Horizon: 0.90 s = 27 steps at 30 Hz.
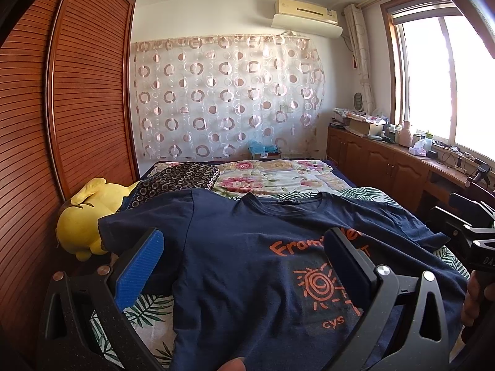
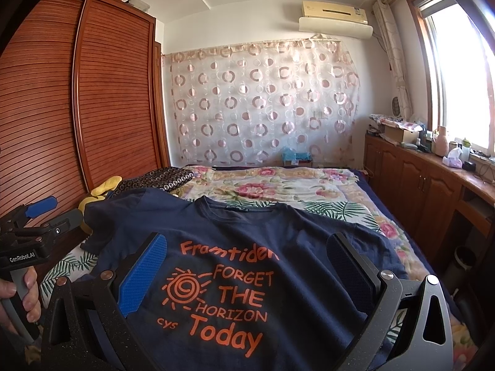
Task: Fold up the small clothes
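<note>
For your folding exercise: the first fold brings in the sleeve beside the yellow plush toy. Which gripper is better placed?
Probably the left gripper: open, it hovers over the navy T-shirt nearer that sleeve and the yellow plush toy. The right gripper, also open, sits over the print.

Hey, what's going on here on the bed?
A person holds a two-finger gripper in each hand above a navy T-shirt with orange print, spread face up on the bed. The left gripper and right gripper are both open and grip nothing. No fold has been made yet.
</note>
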### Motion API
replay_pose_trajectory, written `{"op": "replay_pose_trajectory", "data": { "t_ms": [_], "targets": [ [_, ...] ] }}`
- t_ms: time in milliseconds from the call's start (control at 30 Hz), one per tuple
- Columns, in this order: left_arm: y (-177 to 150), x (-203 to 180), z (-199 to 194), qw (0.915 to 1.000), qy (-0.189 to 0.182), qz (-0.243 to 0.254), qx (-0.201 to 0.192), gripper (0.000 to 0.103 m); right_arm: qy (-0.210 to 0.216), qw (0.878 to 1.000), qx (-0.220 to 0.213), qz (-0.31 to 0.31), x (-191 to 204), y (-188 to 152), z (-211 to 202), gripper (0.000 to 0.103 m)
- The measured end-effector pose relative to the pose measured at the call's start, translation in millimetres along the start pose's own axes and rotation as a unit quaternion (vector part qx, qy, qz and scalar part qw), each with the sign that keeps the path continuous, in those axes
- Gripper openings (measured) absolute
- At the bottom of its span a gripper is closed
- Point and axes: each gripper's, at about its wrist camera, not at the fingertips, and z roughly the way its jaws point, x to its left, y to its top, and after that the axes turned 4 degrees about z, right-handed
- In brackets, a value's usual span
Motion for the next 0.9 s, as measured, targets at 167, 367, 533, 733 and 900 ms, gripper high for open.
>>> {"op": "replay_pose_trajectory", "data": {
  "t_ms": [167, 367, 533, 733, 900],
  "targets": [
    [0.6, -0.5, -0.4, 1.0000, 0.001, 0.001, 0.000, 0.103, 0.000, 1.000, 0.000, 0.000, -0.1, -0.1, 0.0, 0.103],
    [0.9, -0.1, -1.3, 1.0000, 0.001, 0.001, -0.001, 0.103, -0.001, 1.000, 0.000, 0.002, -0.3, -0.5, 0.0, 0.103],
    [1.2, -0.2, -1.6, 1.0000, 0.002, 0.002, -0.001, 0.103, -0.002, 1.000, 0.000, 0.001, 0.1, -0.6, 0.0, 0.103],
    [0.5, -0.4, -2.0, 1.0000, 0.002, 0.002, -0.002, 0.103, -0.001, 1.000, 0.000, 0.001, 0.1, -0.6, -0.1, 0.103],
    [0.1, -0.8, -2.1, 1.0000, 0.002, 0.003, -0.002, 0.103, -0.001, 1.000, 0.000, 0.002, 0.3, -0.7, -0.4, 0.103]
  ]
}}
